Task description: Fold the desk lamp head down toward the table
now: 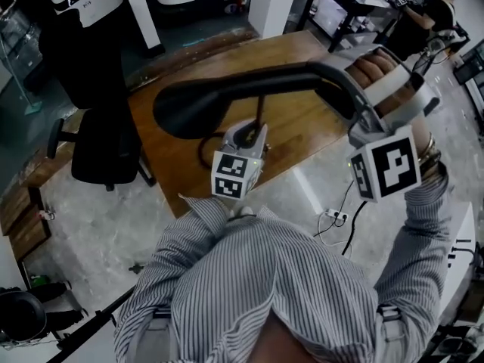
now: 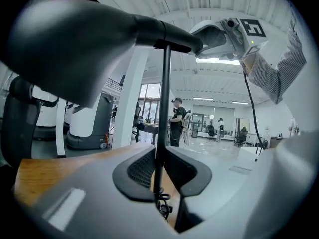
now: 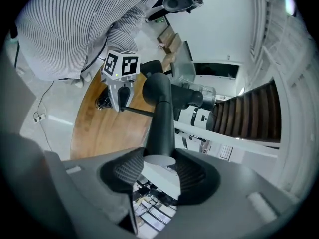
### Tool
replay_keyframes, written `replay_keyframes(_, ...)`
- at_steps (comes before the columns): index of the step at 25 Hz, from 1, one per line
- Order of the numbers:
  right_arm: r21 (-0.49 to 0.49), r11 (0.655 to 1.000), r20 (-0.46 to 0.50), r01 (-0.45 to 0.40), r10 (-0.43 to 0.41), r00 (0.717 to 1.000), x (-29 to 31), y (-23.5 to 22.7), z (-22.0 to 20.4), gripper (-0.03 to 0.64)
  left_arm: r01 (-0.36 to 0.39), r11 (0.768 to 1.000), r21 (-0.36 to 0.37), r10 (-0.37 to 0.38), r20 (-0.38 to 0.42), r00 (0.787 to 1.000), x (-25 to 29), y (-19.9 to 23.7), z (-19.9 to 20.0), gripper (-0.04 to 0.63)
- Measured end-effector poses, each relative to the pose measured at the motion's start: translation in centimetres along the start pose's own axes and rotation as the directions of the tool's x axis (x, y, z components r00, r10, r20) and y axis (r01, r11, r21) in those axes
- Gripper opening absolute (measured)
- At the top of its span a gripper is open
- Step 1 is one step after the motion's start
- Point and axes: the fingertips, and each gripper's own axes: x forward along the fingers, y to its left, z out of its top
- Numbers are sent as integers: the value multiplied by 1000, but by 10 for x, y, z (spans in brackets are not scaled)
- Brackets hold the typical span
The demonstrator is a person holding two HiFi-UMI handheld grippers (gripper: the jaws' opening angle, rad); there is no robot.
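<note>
We clamp our left claw (image 2: 158,176) on the lamp's thin stem (image 2: 165,93) to steady it. Our right claw (image 3: 158,169) grips the arm (image 3: 159,113) at its tail as a lever, with the lamp head (image 1: 193,104) high above the surface (image 1: 302,138).

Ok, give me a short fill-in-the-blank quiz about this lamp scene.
The thin pole of the lamp is clamped by the ___. The lamp's thick arm is clamped by the ___. The table under the lamp is made of ___.
Missing words: left gripper, right gripper, wood.
</note>
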Motion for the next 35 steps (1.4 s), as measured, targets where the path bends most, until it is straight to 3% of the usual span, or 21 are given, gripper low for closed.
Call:
replay_keyframes(4, -98, 990, -29, -98, 95, 995, -3, -1, 1, 196, -2, 1000, -3, 2, 9, 1000, 1, -1, -1, 60)
replay_keyframes(9, -194, 967, -63, -163, 154, 986, -4, -13, 3, 196, 2, 1000, -11, -2, 21, 1000, 0, -1, 0, 60)
replay_keyframes(15, -194, 971, -64, -141, 131, 989, -4, -17, 4, 196, 8, 1000, -11, -8, 26, 1000, -1, -1, 0, 61)
replay_keyframes(18, -122, 991, -33, -53, 50, 998, -5, -20, 4, 196, 14, 999, -34, -13, 33, 999, -1, -1, 0, 69)
replay_keyframes(20, -8, 1000, -7, 26, -26, 1000, -5, -23, -1, 198, 14, 999, -42, -13, 35, 999, -1, -1, 1, 71)
replay_keyframes(22, 156, 982, -2, 106, -107, 994, -7, -22, -11, 199, 15, 998, -54, -14, 30, 999, -2, -2, 1, 71)
replay_keyframes(23, 247, 957, -13, 155, -156, 988, -8, -20, -17, 199, 13, 998, -63, -11, 28, 1000, -3, -1, 0, 72)
replay_keyframes(25, 438, 866, -48, 239, -243, 969, -8, -12, -30, 199, 1, 996, -85, 1, 22, 1000, -8, 1, -2, 77)
replay_keyframes(27, 640, 727, -46, 249, -288, 957, -2, 6, -34, 198, -12, 995, -104, 14, 15, 1000, -14, 1, -4, 78)
replay_keyframes(29, 822, 540, 5, 181, -325, 946, 9, 27, -23, 198, -24, 994, -109, 25, 8, 1000, -19, 2, -5, 75)
replay_keyframes(31, 935, 344, 53, 82, -368, 928, 21, 47, -4, 190, -38, 993, -115, 39, -1, 999, -25, 4, -7, 59)
replay_keyframes(35, 998, -29, 40, -60, -452, 891, 43, 76, 32, 81, -73, 986, -148, 71, -13, 997, -40, 10, -10, 48)
